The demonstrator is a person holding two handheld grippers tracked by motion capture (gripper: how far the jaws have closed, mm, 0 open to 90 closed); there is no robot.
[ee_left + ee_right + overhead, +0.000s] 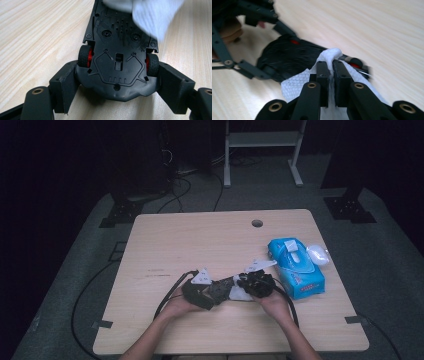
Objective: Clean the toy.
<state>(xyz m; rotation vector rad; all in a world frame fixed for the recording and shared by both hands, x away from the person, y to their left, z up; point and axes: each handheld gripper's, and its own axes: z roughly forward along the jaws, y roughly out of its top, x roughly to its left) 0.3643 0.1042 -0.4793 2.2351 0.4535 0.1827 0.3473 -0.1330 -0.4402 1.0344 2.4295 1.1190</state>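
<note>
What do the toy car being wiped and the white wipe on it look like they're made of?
Toy car: apparently moulded black plastic, matt, with screw holes and ribs on its underside; the tyres look rubbery on red hubs. Wipe: soft nonwoven cloth or tissue, judging by its dimpled texture and folds where the right gripper pinches it.

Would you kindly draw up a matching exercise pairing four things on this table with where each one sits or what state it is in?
Things:
1. black toy car with red wheel hubs
2. white wet wipe
3. blue pack of wipes
4. white oval lid

States:
A. lying on the table by the right edge
B. pinched in the right tongs
C. upside down, clamped by the left tongs
D. resting against the pack's right side

Pairs: 1-C, 2-B, 3-A, 4-D
</note>
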